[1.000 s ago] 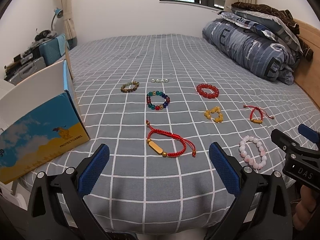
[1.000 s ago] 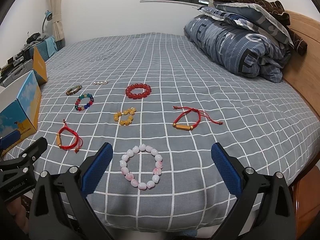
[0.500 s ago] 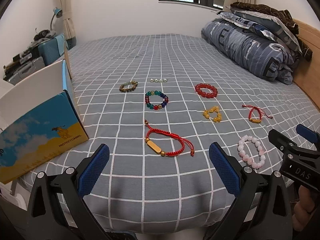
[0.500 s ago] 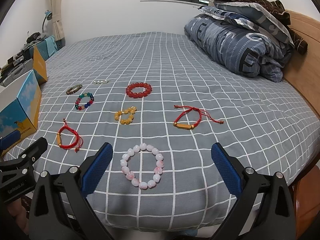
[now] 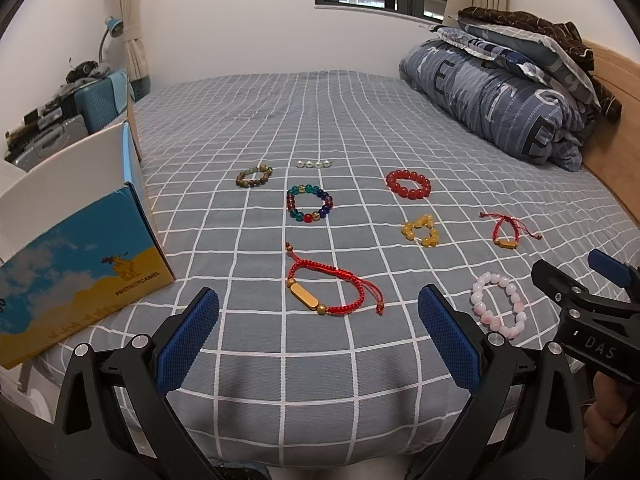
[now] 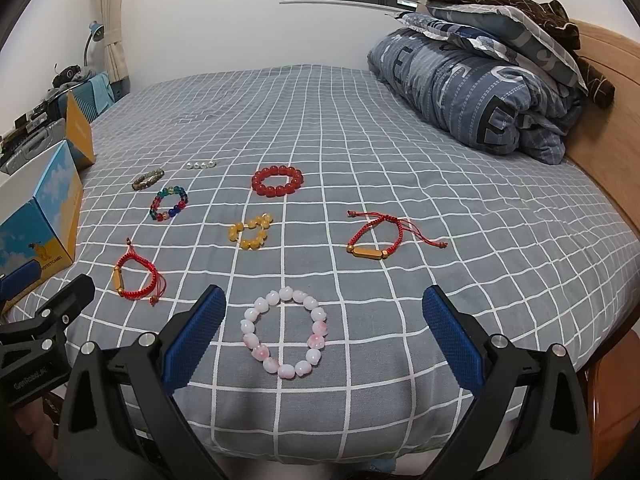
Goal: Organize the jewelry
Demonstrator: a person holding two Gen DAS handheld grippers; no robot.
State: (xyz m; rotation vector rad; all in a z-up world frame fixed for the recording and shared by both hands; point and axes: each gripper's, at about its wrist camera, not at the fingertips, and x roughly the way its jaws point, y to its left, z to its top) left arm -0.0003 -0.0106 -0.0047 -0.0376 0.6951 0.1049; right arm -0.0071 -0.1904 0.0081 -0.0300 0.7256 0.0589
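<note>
Several bracelets lie on the grey checked bed (image 5: 320,120). A red cord bracelet with a gold bar (image 5: 332,288) lies just ahead of my open, empty left gripper (image 5: 318,320). A pink bead bracelet (image 6: 285,334) lies between the pads of my open, empty right gripper (image 6: 324,328), just ahead of them. Farther off lie a multicolour bead bracelet (image 5: 309,203), a brown bead bracelet (image 5: 253,176), a red bead bracelet (image 6: 277,181), a yellow bead bracelet (image 6: 250,232), a second red cord bracelet (image 6: 376,236) and a short row of pearls (image 5: 315,163).
An open blue and yellow box (image 5: 76,264) stands at the bed's left edge. A folded quilt with pillows (image 5: 504,96) lies at the far right by the wooden headboard (image 6: 600,120). Suitcases and clutter (image 5: 68,108) stand left of the bed.
Both grippers have drawn back and down slightly, so the bracelets sit a little higher in each view. Nothing on the bed has moved.
</note>
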